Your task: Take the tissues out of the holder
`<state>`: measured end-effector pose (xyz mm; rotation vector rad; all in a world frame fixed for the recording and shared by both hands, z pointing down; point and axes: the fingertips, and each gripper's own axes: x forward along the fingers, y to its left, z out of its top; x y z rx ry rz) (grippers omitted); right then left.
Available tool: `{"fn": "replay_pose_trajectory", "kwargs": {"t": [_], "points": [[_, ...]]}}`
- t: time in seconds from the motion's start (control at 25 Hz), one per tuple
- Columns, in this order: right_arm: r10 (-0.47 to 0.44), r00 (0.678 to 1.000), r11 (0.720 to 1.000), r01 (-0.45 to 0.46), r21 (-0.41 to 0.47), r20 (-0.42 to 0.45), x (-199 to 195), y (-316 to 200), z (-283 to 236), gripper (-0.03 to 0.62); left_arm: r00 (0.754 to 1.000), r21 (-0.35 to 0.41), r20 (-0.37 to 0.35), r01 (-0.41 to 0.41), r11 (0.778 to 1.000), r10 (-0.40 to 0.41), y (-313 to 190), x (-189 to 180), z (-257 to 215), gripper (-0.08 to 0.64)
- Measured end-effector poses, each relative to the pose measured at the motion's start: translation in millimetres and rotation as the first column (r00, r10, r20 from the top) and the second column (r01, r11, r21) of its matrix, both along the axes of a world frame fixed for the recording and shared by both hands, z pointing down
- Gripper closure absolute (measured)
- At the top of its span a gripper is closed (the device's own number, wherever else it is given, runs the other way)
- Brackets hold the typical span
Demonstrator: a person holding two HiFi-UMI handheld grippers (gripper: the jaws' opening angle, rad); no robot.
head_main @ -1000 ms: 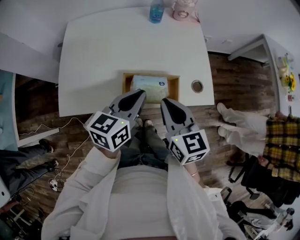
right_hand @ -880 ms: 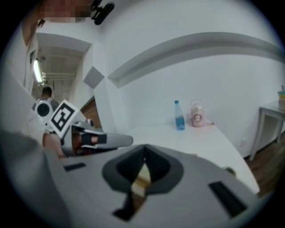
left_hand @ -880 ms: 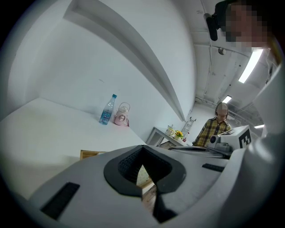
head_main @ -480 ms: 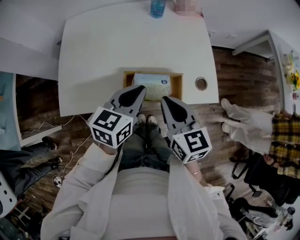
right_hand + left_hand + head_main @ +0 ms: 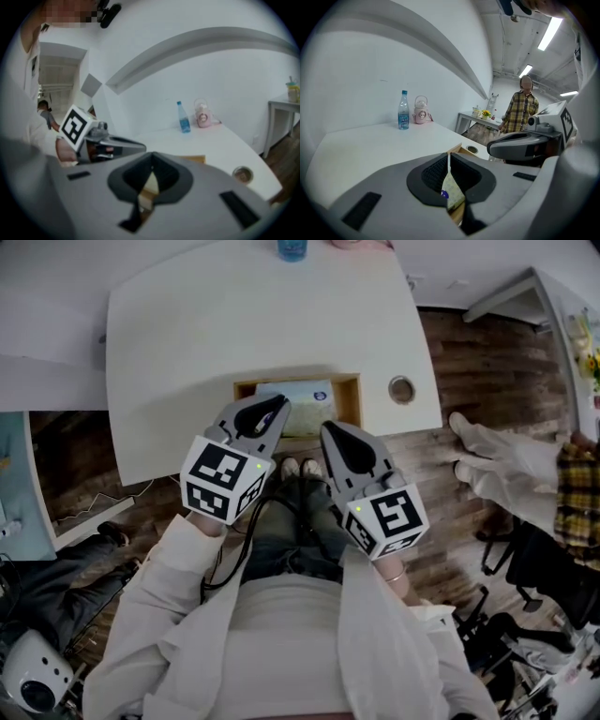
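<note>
A wooden holder (image 5: 349,401) is set in the near edge of the white table (image 5: 244,324), with a pale tissue pack (image 5: 302,396) lying inside it. In the head view my left gripper (image 5: 280,403) is shut and empty, its tip over the holder's near left corner. My right gripper (image 5: 326,429) is also shut and empty, just short of the holder's near edge. In the left gripper view the tissue pack (image 5: 452,196) shows through the gap below the closed left gripper (image 5: 449,155). In the right gripper view the right gripper (image 5: 151,167) points at the holder (image 5: 193,159).
A blue water bottle (image 5: 403,110) and a pink kettle (image 5: 421,110) stand at the table's far edge. A round cable hole (image 5: 401,388) lies right of the holder. A person in a plaid shirt (image 5: 521,112) stands to the right, with cables and chairs on the floor.
Both grippers have edged forward towards the holder; the left tip now overlaps its near left corner. Both stay shut.
</note>
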<state>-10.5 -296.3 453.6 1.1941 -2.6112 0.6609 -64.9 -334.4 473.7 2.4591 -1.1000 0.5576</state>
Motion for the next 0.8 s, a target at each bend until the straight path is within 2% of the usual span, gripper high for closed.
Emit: {"fn": "replay_pose_trajectory", "kwargs": {"t": [0.16,0.36,0.6,0.8], "points": [[0.027,0.999,1.0,-0.027,-0.002,0.027,5.9,-5.6,-2.2,0.582,0.993,-0.012,0.087,-0.082,0.997,0.083,1.0,13.2,9.7,0.511],[0.041,0.998,0.999,-0.041,-0.004,0.039,8.4,-9.6,-0.5,0.582,0.968,-0.034,0.187,-0.163,0.986,0.166,3.1,22.6,21.3,0.469],[0.055,0.998,0.998,-0.055,-0.011,0.044,13.2,-10.7,1.8,0.582,0.914,0.009,0.352,-0.218,0.976,0.201,-0.9,19.0,28.7,0.463],[0.062,0.997,0.998,-0.061,-0.012,0.04,14.6,-11.8,0.9,0.581,0.887,-0.006,0.39,-0.265,0.964,0.246,2.0,23.6,35.1,0.463]]}}
